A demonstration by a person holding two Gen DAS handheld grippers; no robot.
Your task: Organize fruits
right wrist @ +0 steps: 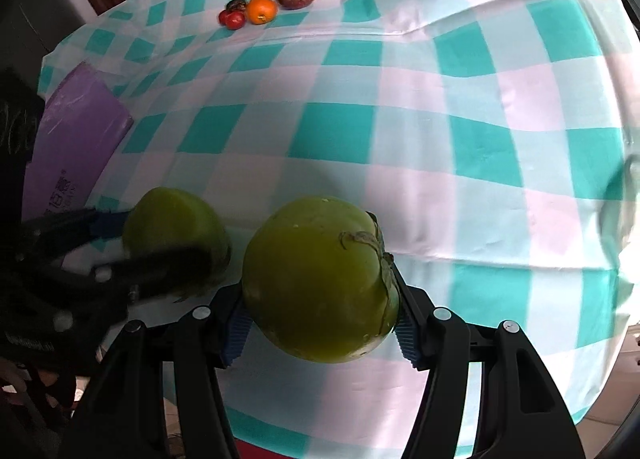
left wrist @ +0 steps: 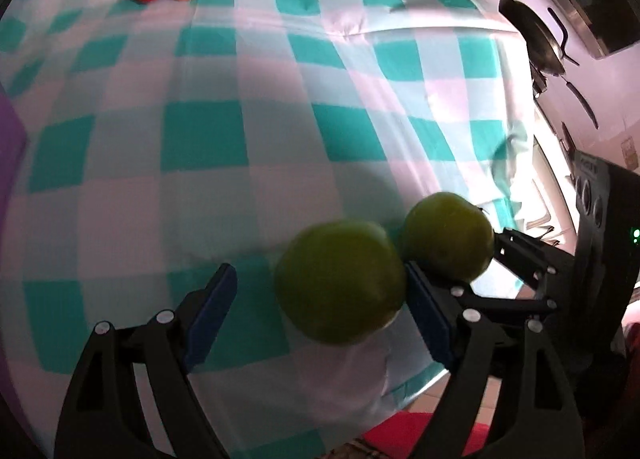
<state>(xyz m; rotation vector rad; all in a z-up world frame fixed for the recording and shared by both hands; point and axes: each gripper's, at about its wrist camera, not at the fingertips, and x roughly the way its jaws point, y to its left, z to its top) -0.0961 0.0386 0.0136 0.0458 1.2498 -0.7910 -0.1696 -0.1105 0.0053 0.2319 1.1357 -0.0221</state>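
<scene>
Checkered cloth (left wrist: pixel 200 139): green fruit (left wrist: pixel 340 283) between parted left tongs (left wrist: pixel 320 287).

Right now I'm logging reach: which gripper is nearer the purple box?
Left. The left gripper sits beside the purple box; the right gripper is farther, across the green fruit.

the left gripper (left wrist: pixel 320 319) is built of black plastic links, each finger a forked, slotted arm that widens toward 6 o'clock in its own view. round silver screw heads sit at the pivots, two on each side. the inner faces carry dark blue pads (left wrist: pixel 212 315) with fine ribs. the right gripper (right wrist: pixel 320 323) has the same black slotted arms, silver pivot screws and ribbed blue pads (right wrist: pixel 236 335), brighter here. seen from the left view at 3 o'clock, its black body bears round dials and a small green light (left wrist: pixel 636 235).
</scene>
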